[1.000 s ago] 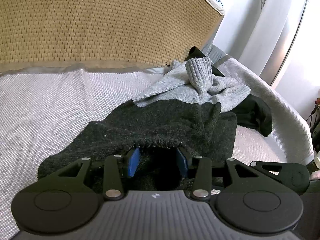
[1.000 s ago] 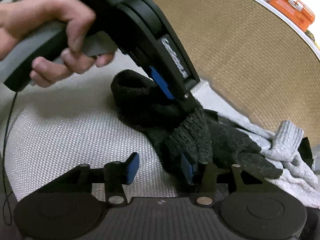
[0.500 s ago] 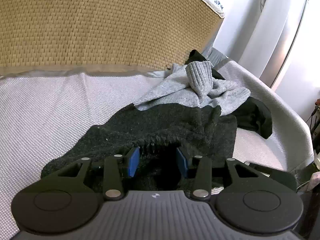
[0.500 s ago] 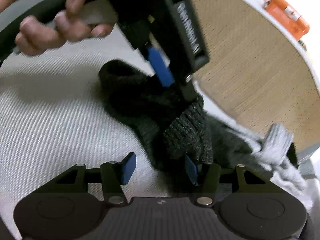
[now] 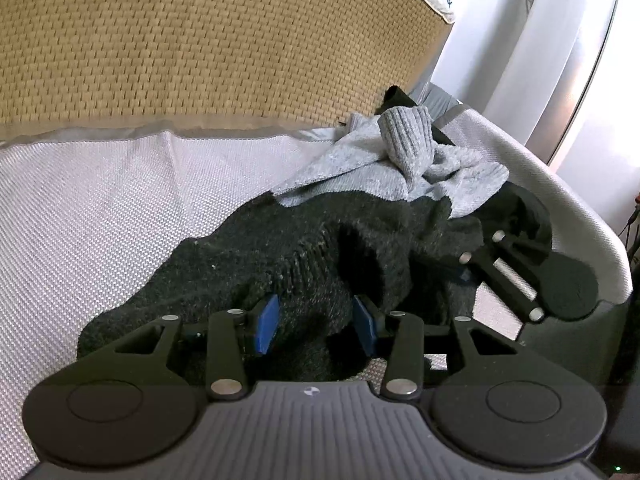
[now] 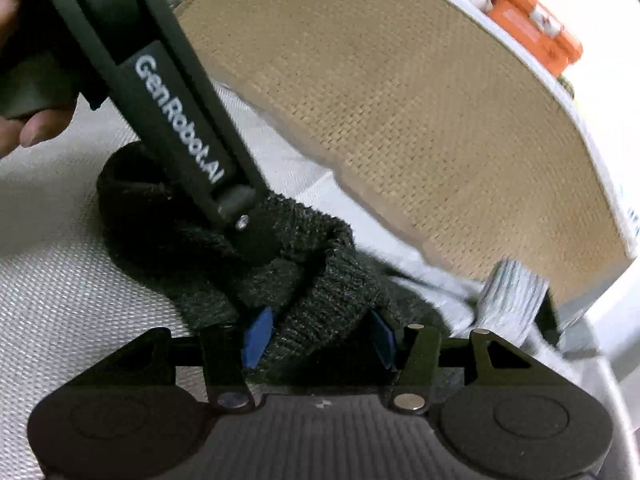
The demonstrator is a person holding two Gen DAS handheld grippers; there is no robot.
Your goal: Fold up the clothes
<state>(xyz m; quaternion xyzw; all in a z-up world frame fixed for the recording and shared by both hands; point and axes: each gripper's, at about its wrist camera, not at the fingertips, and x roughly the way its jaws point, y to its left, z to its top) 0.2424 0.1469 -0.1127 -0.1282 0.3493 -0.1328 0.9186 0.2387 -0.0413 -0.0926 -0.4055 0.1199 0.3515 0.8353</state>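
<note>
A woven, straw-coloured headboard [image 5: 208, 40] rises ahead of the fingers, its top edge capped in white. Beneath them spreads a pale grey textured bed cover [image 5: 88, 200], curving away to the right of the fingers. Beyond that edge hang white curtains [image 5: 560, 60], lit by daylight. Up on the ledge above the headboard sits an orange case [image 6: 536, 32], blurred

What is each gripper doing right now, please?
Left gripper: jaws partly closed on the dark sweater.
Right gripper: jaws partly closed on the dark sweater's ribbed edge.
</note>
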